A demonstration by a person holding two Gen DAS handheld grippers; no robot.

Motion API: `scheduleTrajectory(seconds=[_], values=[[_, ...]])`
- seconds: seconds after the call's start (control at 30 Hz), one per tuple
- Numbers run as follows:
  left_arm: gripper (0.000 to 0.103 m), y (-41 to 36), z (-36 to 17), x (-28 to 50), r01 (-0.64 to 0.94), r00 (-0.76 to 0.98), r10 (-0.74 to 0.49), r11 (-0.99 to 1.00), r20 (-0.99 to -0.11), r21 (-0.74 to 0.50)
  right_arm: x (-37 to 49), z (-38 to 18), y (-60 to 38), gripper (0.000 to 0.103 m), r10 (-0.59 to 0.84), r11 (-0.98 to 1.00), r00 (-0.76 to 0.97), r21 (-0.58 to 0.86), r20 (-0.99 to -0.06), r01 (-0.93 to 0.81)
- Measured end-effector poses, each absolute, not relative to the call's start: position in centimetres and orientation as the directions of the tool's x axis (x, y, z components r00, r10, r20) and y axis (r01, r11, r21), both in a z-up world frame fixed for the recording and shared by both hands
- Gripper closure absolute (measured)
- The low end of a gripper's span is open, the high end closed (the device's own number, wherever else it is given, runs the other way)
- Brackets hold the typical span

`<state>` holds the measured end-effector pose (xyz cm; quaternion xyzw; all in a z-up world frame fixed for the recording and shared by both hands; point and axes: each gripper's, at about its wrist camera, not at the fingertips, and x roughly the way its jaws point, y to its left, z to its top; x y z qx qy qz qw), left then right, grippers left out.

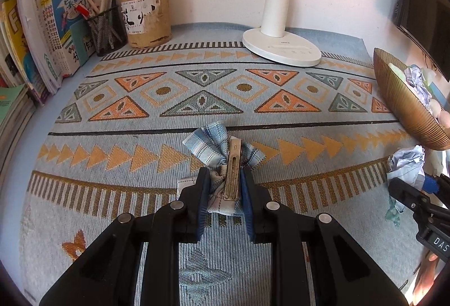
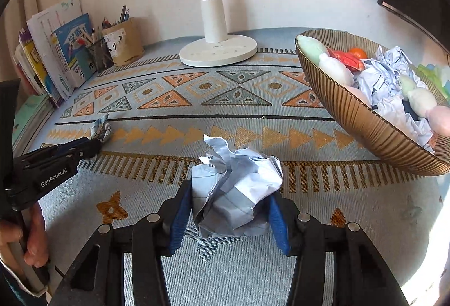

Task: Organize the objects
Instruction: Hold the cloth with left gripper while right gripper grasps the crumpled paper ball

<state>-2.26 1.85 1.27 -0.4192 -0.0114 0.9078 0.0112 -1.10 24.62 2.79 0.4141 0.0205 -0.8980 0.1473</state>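
My left gripper [image 1: 225, 176] is shut on a blue plaid bow hair clip [image 1: 213, 142] with a metal clasp, held just above the patterned table mat [image 1: 168, 114]. The right wrist view shows the same bow [image 2: 101, 130] at the far left, at the tip of the left gripper [image 2: 94, 144]. My right gripper [image 2: 232, 193] is closed around a crumpled paper ball [image 2: 239, 173], its blue pads pressing both sides. In the left wrist view that paper ball [image 1: 407, 162] shows at the right edge. A ribbed golden bowl [image 2: 351, 109] stands to the right of it.
The bowl [image 1: 399, 97] holds crumpled paper, pale soft items and an orange fruit. A white lamp base [image 1: 281, 48] stands at the back. A mesh pen cup [image 1: 107, 30] and a cardboard pen holder [image 1: 146, 19] stand back left, beside leaning books [image 1: 50, 24]. A hand [image 2: 31, 235] holds the left gripper's handle.
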Motion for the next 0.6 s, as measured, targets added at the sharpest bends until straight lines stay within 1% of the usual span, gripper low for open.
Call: scheduleTrajectory(seconds=[0.13, 0.27, 0.37, 0.47, 0.53, 0.6], values=[[0.084, 2.3, 1.6, -1.9, -0.021, -0.668, 0.029, -1.000, -0.744, -0.021, -0.1, 4.4, 25.8, 0.054, -0.272, -0.953, -0.637, 0.108, -0.721, 0.284], [0.084, 4.1, 4.2, -1.2, -0.095, -0.705, 0.101, -0.994, -0.702, -0.048, 1.3, 8.9, 29.0, 0.054, -0.255, -0.962, -0.713, 0.094, -0.653, 0.257], [0.084, 7.4, 7.9, -1.2, -0.198, -0.748, 0.181, -0.979, -0.638, -0.046, 2.0, 13.7, 32.7, 0.054, -0.202, -0.978, -0.805, 0.072, -0.557, 0.195], [0.084, 11.8, 11.8, -2.0, -0.319, -0.763, 0.285, -0.947, -0.580, -0.046, 1.3, 17.8, 37.0, 0.054, -0.121, -0.992, -0.870, 0.083, -0.479, 0.093], [0.084, 14.9, 13.9, -3.2, -0.398, -0.749, 0.364, -0.915, -0.554, -0.063, -0.2, 19.4, 40.1, 0.054, -0.049, -0.995, -0.888, 0.105, -0.457, 0.001], [0.084, 18.1, 15.3, -4.7, -0.451, -0.734, 0.417, -0.889, -0.536, -0.075, -2.0, 20.0, 43.0, 0.054, 0.015, -0.987, -0.883, 0.137, -0.469, -0.090]])
